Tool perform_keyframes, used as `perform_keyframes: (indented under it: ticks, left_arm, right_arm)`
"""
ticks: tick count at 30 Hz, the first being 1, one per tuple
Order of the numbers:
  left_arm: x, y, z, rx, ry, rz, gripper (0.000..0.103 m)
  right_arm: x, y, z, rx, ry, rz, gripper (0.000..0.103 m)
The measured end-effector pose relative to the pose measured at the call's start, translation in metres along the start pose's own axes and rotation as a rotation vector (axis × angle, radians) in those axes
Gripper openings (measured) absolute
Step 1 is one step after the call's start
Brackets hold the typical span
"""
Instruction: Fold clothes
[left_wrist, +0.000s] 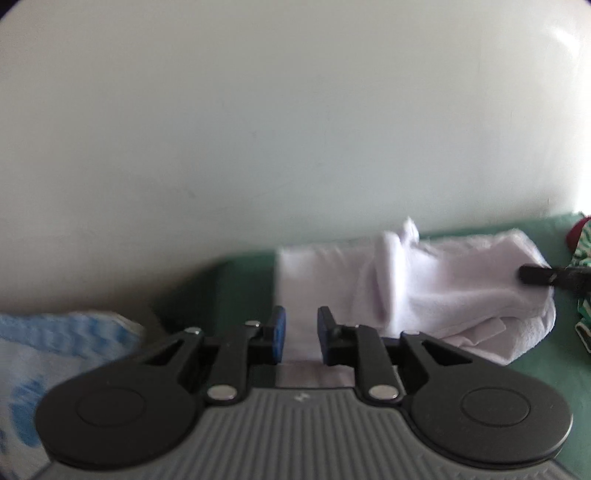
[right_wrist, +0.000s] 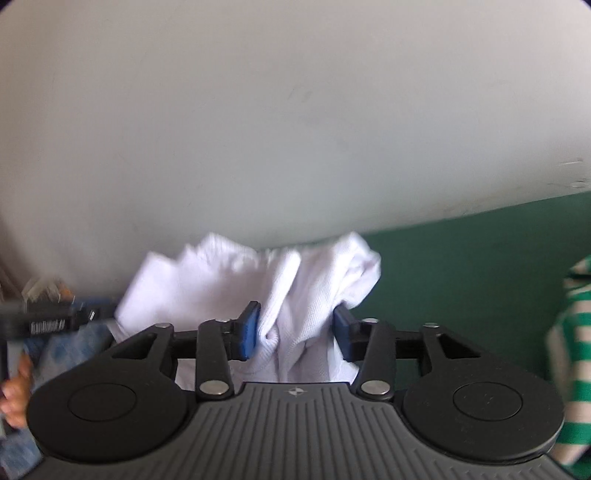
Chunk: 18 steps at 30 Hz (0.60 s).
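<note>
A white garment (left_wrist: 443, 288) lies bunched and partly folded on a green surface (left_wrist: 240, 288) against a pale wall. My left gripper (left_wrist: 301, 332) sits low over its left end. Its blue pads stand a narrow gap apart, with a flat strip of the white cloth showing between them and no pinch visible. At the garment's right end, my right gripper (right_wrist: 294, 332) is open, its pads well apart. Loose folds of the white garment (right_wrist: 221, 280) hang between them and brush the left pad. The right gripper's black finger (left_wrist: 535, 275) shows in the left wrist view.
A blue-and-white patterned cloth (left_wrist: 55, 343) lies at the left. To the right of the white garment is a green-and-white striped garment (right_wrist: 576, 350). The pale wall (right_wrist: 295, 129) rises just behind the clothes. A hand (right_wrist: 14, 391) holds the left gripper's body (right_wrist: 48, 325).
</note>
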<state>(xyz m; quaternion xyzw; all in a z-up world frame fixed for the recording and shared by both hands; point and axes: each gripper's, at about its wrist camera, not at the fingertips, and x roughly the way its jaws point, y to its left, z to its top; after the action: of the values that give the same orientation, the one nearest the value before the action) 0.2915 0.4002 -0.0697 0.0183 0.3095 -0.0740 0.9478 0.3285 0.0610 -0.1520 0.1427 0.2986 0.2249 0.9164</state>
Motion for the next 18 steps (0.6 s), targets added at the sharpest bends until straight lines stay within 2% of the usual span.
perform_keyframes:
  ticks: [2,3,4,5,6,7,8,9,10,12,14,18]
  left_arm:
    - [-0.010,0.001,0.008,-0.020,-0.039,-0.053,0.013]
    - [-0.010,-0.003,0.013,-0.020,-0.046,-0.076,0.013]
    - [-0.005,-0.008,0.016,-0.026,-0.037,-0.108,0.013]
    - [0.002,-0.015,0.019,-0.035,-0.021,-0.145,0.013]
    - [0.013,-0.020,0.018,-0.038,0.005,-0.153,0.019]
    - [0.025,-0.025,0.015,-0.038,0.035,-0.147,0.023]
    - [0.037,-0.029,0.012,-0.039,0.065,-0.141,0.021]
    - [0.047,-0.032,0.006,-0.038,0.094,-0.117,0.021]
    - [0.057,-0.032,-0.001,-0.044,0.125,-0.092,0.023]
    - [0.060,-0.029,-0.009,-0.053,0.128,-0.093,0.027]
    - [0.059,-0.028,-0.015,-0.051,0.122,-0.097,0.028]
    - [0.058,-0.035,-0.011,-0.016,0.126,-0.074,0.030]
  right_arm:
    - [-0.018,0.002,0.008,-0.006,-0.077,-0.036,0.045]
    - [-0.021,0.006,0.011,-0.013,-0.086,-0.019,0.039]
    - [-0.021,0.010,0.012,-0.007,-0.075,0.024,0.029]
    - [-0.019,0.015,0.013,0.011,-0.056,0.071,0.027]
    - [-0.012,0.020,0.012,0.044,-0.014,0.106,0.027]
    - [-0.002,0.024,0.010,0.075,0.044,0.123,0.026]
    - [0.008,0.027,0.006,0.096,0.091,0.115,0.026]
    - [0.017,0.029,0.002,0.104,0.125,0.078,0.025]
    - [0.025,0.030,-0.001,0.103,0.145,0.028,0.014]
    - [0.038,0.026,-0.003,0.101,0.150,-0.033,0.000]
    - [0.051,0.020,-0.003,0.109,0.155,-0.067,0.000]
    - [0.061,0.033,0.002,-0.025,0.121,-0.132,0.000]
